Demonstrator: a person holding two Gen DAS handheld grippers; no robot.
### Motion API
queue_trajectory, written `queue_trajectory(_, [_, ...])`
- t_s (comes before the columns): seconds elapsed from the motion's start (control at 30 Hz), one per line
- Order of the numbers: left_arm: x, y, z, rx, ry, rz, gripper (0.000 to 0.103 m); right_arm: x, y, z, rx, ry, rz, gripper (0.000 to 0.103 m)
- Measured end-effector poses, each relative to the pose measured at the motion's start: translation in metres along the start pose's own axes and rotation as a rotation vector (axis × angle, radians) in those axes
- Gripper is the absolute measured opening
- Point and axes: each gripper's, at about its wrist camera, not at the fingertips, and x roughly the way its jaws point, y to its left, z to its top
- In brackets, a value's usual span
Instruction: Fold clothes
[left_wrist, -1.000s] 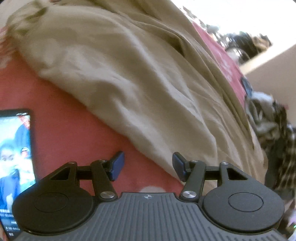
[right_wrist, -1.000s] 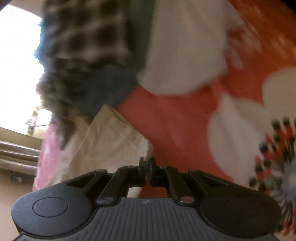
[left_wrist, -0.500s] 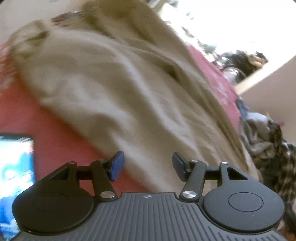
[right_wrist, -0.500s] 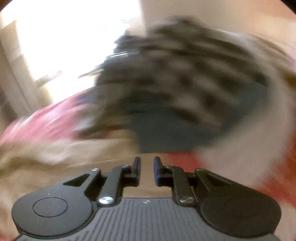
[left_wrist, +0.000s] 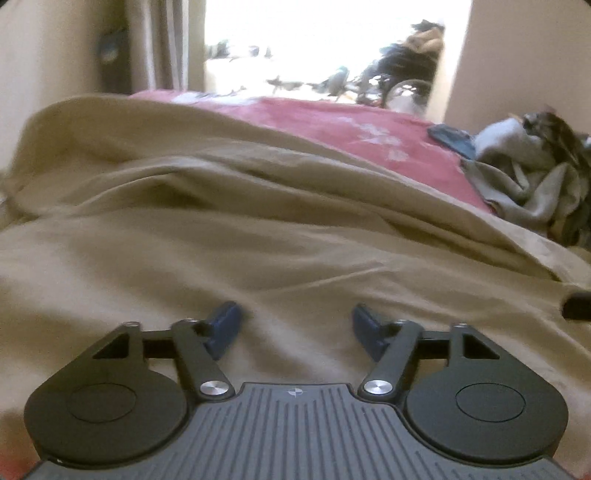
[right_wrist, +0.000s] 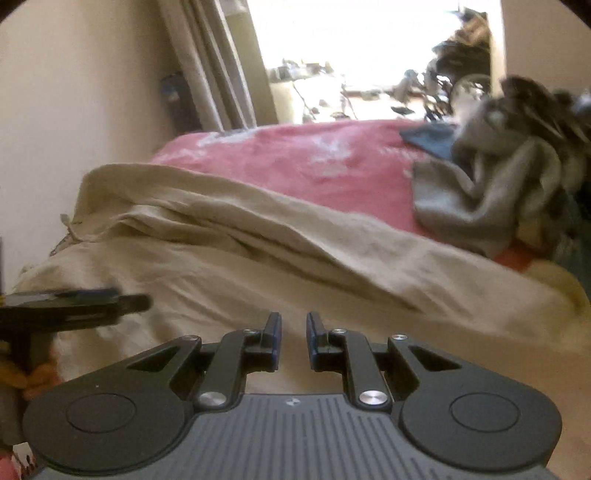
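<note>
— Red floral bedspread (right_wrist: 295, 162), beige garment (left_wrist: 258, 229) spread over its near side. Pile?
— Crumpled clothes pile (right_wrist: 509, 177) at bed's right edge.
— Grippers?
— Left gripper (left_wrist: 293, 328) jaws apart, just been opening, nothing between. Right gripper (right_wrist: 293, 339) jaws narrowly apart, empty, above garment.

Bright window (right_wrist: 354, 55) w/ curtain (right_wrist: 218, 74), beige wall (right_wrist: 74, 92), pink bedspread (right_wrist: 295, 162).

Daylight from blown-out window (left_wrist: 317, 40) behind; foreground dimmer, soft motion blur, fisheye bending at edges.
</note>
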Motion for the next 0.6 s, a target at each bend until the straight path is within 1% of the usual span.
queue_trajectory(0.03, [0.007,-0.003,-0.002,0.013,-0.029,0.004,0.093,-0.003,-0.003,-0.004,0.001,0.008,-0.014,0.017])
queue_trajectory(0.07, [0.014,-0.006,-0.004,0.025,-0.057,0.008,0.103,-0.004,-0.005,-0.007,0.000,0.019,-0.029,0.017])
queue_trajectory(0.1, [0.020,-0.008,-0.007,0.036,-0.083,0.011,0.103,-0.006,-0.008,-0.011,0.003,0.034,-0.043,0.017])
queue_trajectory(0.17, [0.027,-0.008,-0.014,0.035,-0.095,0.016,0.103,-0.008,-0.017,-0.019,0.018,0.063,-0.072,0.017])
queue_trajectory(0.27, [0.024,-0.006,-0.014,0.024,-0.108,0.008,0.103,-0.013,-0.026,-0.031,0.058,0.089,-0.092,0.017])
queue_trajectory(0.33, [0.024,-0.005,-0.015,0.022,-0.114,0.003,0.103,-0.011,-0.029,-0.034,0.074,0.097,-0.091,0.017])
queue_trajectory(0.4, [0.024,-0.007,-0.015,0.034,-0.112,0.015,0.103,-0.010,-0.032,-0.037,0.090,0.105,-0.090,0.017])
queue_trajectory(0.6, [0.027,-0.007,-0.014,0.034,-0.112,0.014,0.103,-0.002,-0.029,-0.034,0.090,0.106,-0.074,0.019])
